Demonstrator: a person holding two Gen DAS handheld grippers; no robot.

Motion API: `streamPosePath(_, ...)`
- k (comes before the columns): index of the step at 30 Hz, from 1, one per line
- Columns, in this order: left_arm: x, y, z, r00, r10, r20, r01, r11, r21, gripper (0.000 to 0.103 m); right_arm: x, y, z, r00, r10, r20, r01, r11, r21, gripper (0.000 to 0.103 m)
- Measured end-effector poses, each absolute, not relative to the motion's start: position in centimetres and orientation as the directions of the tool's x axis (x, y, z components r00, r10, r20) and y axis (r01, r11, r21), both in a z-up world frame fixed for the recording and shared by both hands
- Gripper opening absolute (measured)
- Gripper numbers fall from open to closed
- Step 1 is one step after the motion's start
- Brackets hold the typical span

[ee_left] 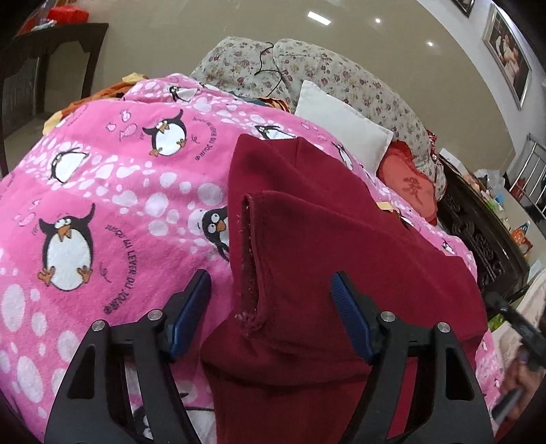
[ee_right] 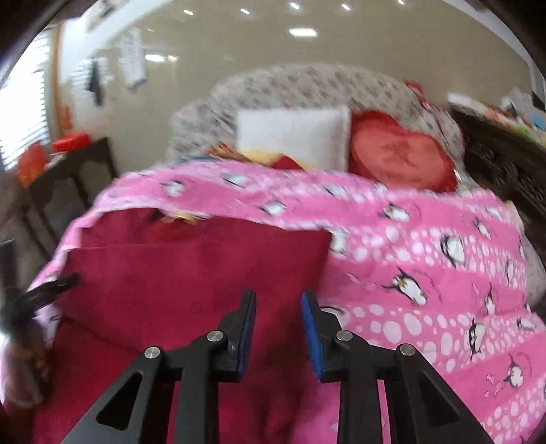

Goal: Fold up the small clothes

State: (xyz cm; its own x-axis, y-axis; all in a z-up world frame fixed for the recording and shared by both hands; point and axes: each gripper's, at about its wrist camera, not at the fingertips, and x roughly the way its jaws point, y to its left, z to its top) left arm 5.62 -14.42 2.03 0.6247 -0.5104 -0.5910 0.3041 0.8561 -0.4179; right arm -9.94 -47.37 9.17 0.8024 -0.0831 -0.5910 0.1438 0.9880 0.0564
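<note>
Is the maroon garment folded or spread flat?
Partly folded: the maroon garment has one hemmed layer doubled over another, on the pink blanket.

Beige wall (ee_left: 211,30), dark side table (ee_left: 51,37)

— Where does your left wrist camera sit?

— Just behind your left gripper (ee_left: 271,287), looking forward along its two fingers, close above the dark red garment (ee_left: 341,259), with the pink penguin blanket (ee_left: 102,191) ahead and to that gripper's left.

— And your right one?

— Behind your right gripper (ee_right: 278,307), facing the same way, slightly blurred, the garment (ee_right: 191,273) ahead-left of it.

— What do you get in both?

— Garment, blanket (ee_right: 426,259), white pillow (ee_left: 344,123) (ee_right: 293,133) and floral headboard (ee_left: 341,68) (ee_right: 307,85) far ahead.
</note>
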Motion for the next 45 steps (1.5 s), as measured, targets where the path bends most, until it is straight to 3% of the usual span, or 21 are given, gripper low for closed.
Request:
streamPosePath(2, 5.6, -14.3, 2.0, 0.623, -0.511, -0.592, 0.305, 0.856, -0.418, 0.073, -9.8, -45.8, 8.4, 0.792, -0.038, -0.61, 0.083, 0.995, 0.046, 0.026)
streamPosePath(4, 5.8, -14.6, 1.8, 0.618, -0.502, -0.605, 0.303, 0.862, -0.406, 0.073, -9.2, -45.7, 6.1, 0.733, -0.094, -0.674, 0.118, 0.993, -0.011, 0.026)
streamPosePath(6, 5.7, -14.7, 1.8, 0.62, -0.497, -0.607, 0.308, 0.866, -0.395, 0.073, -9.3, -46.9, 3.9, 0.688, -0.132, -0.714, 0.159, 0.987, -0.03, 0.013)
streamPosePath(9, 5.5, -15.1, 1.9, 0.622, -0.496, -0.605, 0.321, 0.867, -0.38, 0.073, -10.8, -48.0, 4.7, 0.716, -0.067, -0.695, 0.163, 0.984, 0.073, 0.012)
streamPosePath(15, 5.6, -15.3, 2.0, 0.625, -0.491, -0.607, 0.329, 0.871, -0.365, 0.073, -9.5, -46.9, 8.7, 0.815, -0.057, -0.577, 0.131, 0.987, 0.088, 0.016)
streamPosePath(19, 6.1, -15.4, 1.4, 0.613, -0.475, -0.631, 0.31, 0.879, -0.361, 0.074, -4.7, -48.3, 6.0, 0.748, -0.105, -0.655, 0.208, 0.975, 0.081, 0.016)
streamPosePath(25, 6.1, -15.9, 1.5, 0.614, -0.465, -0.637, 0.316, 0.885, -0.342, 0.076, -6.3, -48.2, 6.9, 0.764, -0.083, -0.64, 0.19, 0.977, 0.1, 0.016)
streamPosePath(28, 6.0, -15.7, 1.5, 0.616, -0.485, -0.621, 0.321, 0.874, -0.364, 0.076, -9.5, -47.0, 7.4, 0.764, -0.076, -0.641, 0.159, 0.985, 0.073, 0.021)
streamPosePath(31, 6.1, -15.8, 1.3, 0.616, -0.476, -0.628, 0.317, 0.879, -0.355, 0.076, -9.2, -47.4, 4.6, 0.687, -0.133, -0.715, 0.208, 0.978, 0.018, 0.027)
streamPosePath(37, 3.9, -14.7, 2.9, 0.587, -0.473, -0.657, 0.328, 0.881, -0.341, 0.076, -13.3, -47.5, 8.0, 0.741, -0.063, -0.668, 0.172, 0.98, 0.099, 0.027)
streamPosePath(41, -1.0, -11.7, 4.5, 0.575, -0.484, -0.66, 0.354, 0.874, -0.333, 0.076, -20.1, -47.3, 10.2, 0.758, 0.008, -0.653, 0.108, 0.985, 0.138, 0.039)
streamPosePath(45, -6.3, -8.1, 4.8, 0.542, -0.506, -0.671, 0.363, 0.861, -0.356, 0.076, -26.2, -47.6, 10.2, 0.744, 0.092, -0.662, 0.069, 0.975, 0.212, 0.042)
